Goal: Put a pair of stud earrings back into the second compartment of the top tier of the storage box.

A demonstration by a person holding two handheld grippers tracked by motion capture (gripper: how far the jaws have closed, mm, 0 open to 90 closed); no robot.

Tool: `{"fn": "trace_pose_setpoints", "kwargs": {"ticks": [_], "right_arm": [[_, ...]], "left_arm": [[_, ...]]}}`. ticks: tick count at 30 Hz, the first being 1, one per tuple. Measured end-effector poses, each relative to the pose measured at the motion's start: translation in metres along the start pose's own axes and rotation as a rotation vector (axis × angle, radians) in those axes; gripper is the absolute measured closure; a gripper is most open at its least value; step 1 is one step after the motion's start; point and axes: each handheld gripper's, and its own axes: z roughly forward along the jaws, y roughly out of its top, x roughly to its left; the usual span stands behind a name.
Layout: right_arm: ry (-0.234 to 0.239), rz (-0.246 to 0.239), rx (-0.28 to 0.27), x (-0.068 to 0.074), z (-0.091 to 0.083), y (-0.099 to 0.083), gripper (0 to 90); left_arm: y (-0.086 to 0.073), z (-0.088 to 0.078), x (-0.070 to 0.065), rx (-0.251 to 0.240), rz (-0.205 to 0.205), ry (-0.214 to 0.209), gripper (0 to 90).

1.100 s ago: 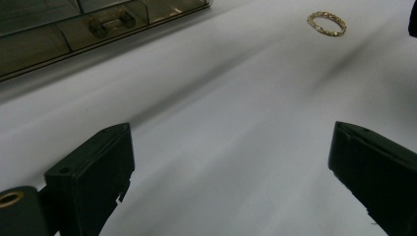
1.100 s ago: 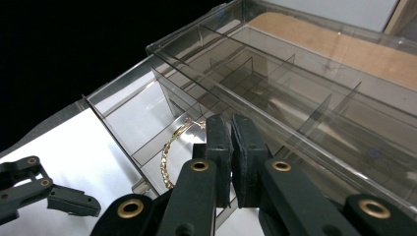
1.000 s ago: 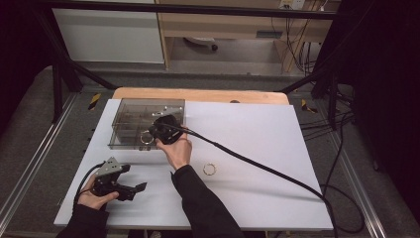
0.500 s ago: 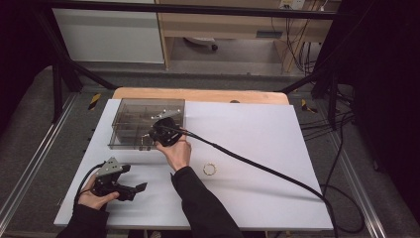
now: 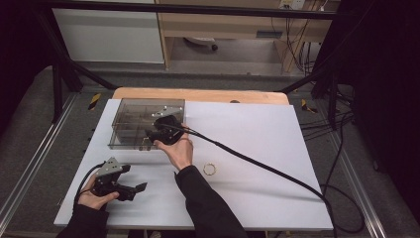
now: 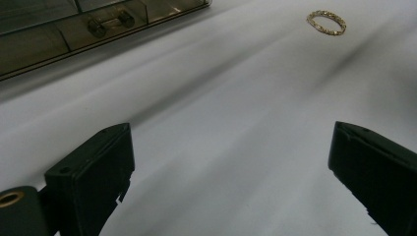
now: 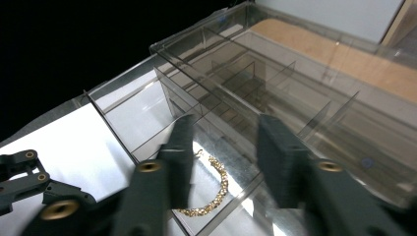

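In the high view, the right gripper reaches forward over the near edge of the clear compartment box, while the left gripper lies low on the white table, well apart from the box. A gold ring lies on the table just beside the right forearm.

In the left gripper view, the jaws stand wide apart and empty above the sheet.

In the right gripper view, the jaws have just been opening; they hang released above a gold chain bracelet lying in a near compartment.
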Motion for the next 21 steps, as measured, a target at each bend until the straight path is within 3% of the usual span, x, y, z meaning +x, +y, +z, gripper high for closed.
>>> {"fn": "trace_pose_setpoints", "kwargs": {"ticks": [9,21], "right_arm": [[-0.022,-0.063,-0.004,0.002,-0.026,0.007,21.9],[-0.036,-0.054,0.022,-0.012,-0.063,-0.004,5.8]], "left_arm": [[0.0,0.001,0.0,0.003,0.002,0.001,3.3],[0.0,0.001,0.0,0.006,0.005,0.002,3.3]]}}
